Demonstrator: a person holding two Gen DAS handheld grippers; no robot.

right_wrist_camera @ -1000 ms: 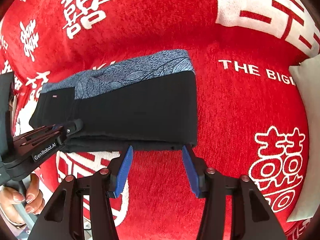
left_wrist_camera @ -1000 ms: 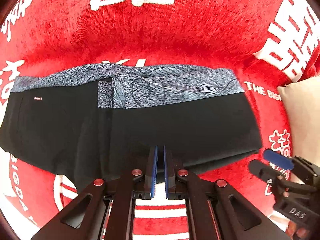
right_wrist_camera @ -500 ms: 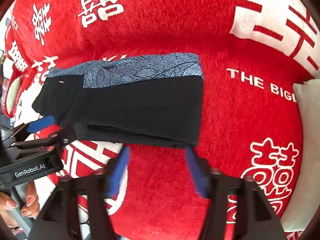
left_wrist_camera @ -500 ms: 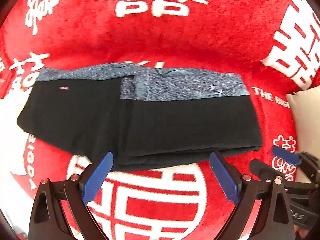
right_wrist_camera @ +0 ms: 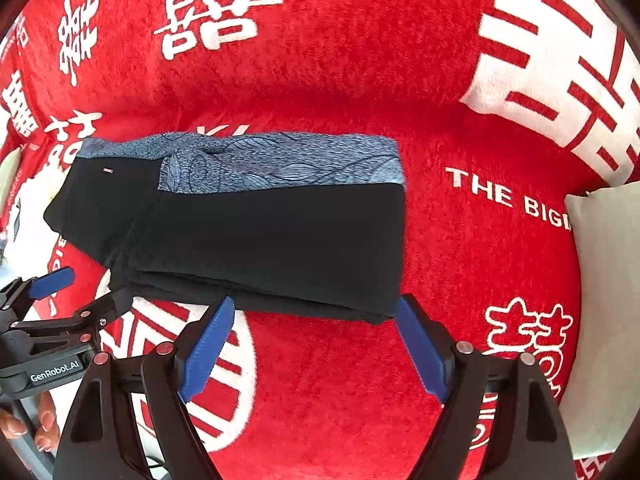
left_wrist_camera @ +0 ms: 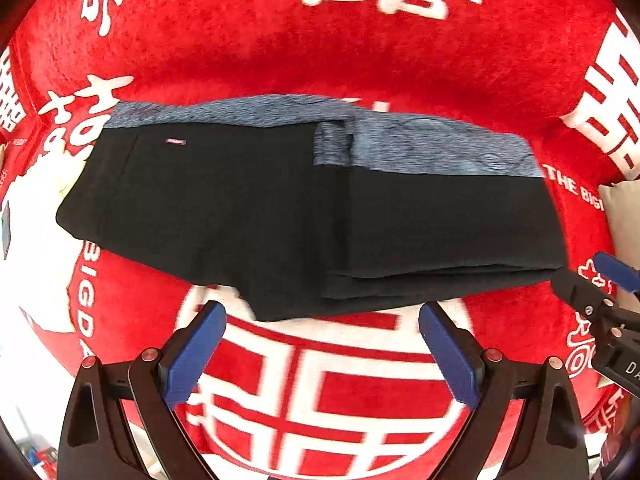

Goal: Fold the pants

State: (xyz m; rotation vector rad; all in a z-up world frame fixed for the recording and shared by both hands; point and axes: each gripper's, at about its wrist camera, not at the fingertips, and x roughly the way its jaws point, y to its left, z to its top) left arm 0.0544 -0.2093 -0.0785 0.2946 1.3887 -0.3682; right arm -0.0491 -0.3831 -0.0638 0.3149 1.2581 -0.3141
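The black pants (left_wrist_camera: 280, 216) with a blue-grey patterned waistband (left_wrist_camera: 420, 148) lie folded in layers on the red blanket; they also show in the right wrist view (right_wrist_camera: 260, 240). My left gripper (left_wrist_camera: 322, 340) is open and empty, just in front of the pants' near edge. My right gripper (right_wrist_camera: 314, 332) is open and empty, its fingers just short of the near right corner of the folded stack. The left gripper shows at the lower left of the right wrist view (right_wrist_camera: 72, 292), and the right one at the right edge of the left wrist view (left_wrist_camera: 592, 276).
The red blanket (right_wrist_camera: 360, 60) with white characters covers the whole surface. A pale cushion (right_wrist_camera: 604, 280) sits at the right edge, also seen in the left wrist view (left_wrist_camera: 624, 208).
My left gripper opened, let go of the pants' near edge and drew back. My right gripper opened wider and pulled back a little. The pants lie still.
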